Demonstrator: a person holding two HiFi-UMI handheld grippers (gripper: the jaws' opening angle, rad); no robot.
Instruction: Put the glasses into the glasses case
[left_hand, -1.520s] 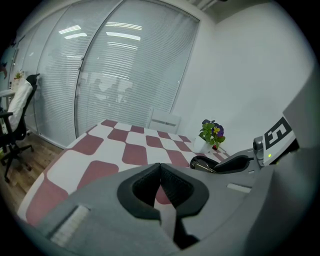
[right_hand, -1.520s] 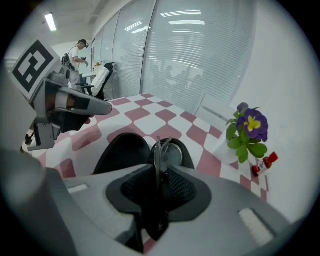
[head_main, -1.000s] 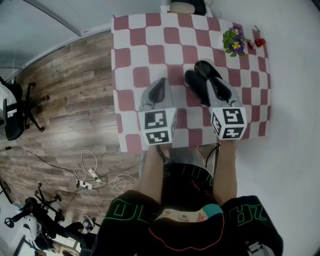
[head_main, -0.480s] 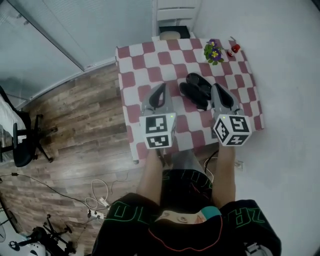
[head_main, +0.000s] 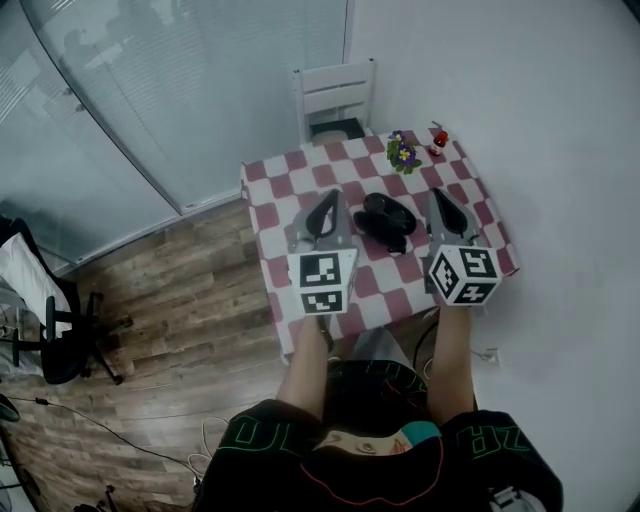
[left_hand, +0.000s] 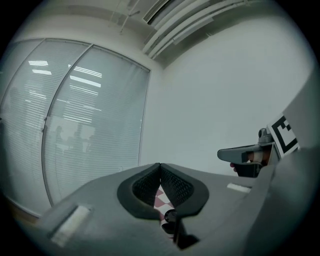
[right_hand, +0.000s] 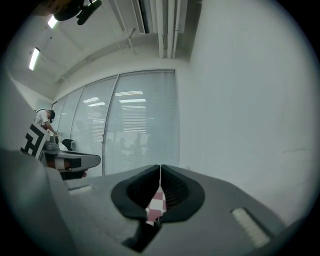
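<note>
Glasses case (head_main: 388, 220) mid-table, flowers (head_main: 403, 153) at far corner, free checkered cloth (head_main: 275, 200) at left

Wood floor (head_main: 170, 325), white wall (head_main: 540, 90), blinded glass partition (head_main: 180, 100) (white chair (head_main: 333, 92) behind checkered table (head_main: 265, 202))

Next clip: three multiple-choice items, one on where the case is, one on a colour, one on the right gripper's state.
1. The black case lies: A on the checked tablecloth; B on the chair; C on the floor.
2. The cloth's checks are: A blue and yellow; B red and white; C green and black.
3. The right gripper has its fingers: A wide apart; B shut on the case; C shut together, empty.
A: the head view shows it mid-table. B: the squares are red and white. C: the right gripper view shows them meeting, nothing between.
</note>
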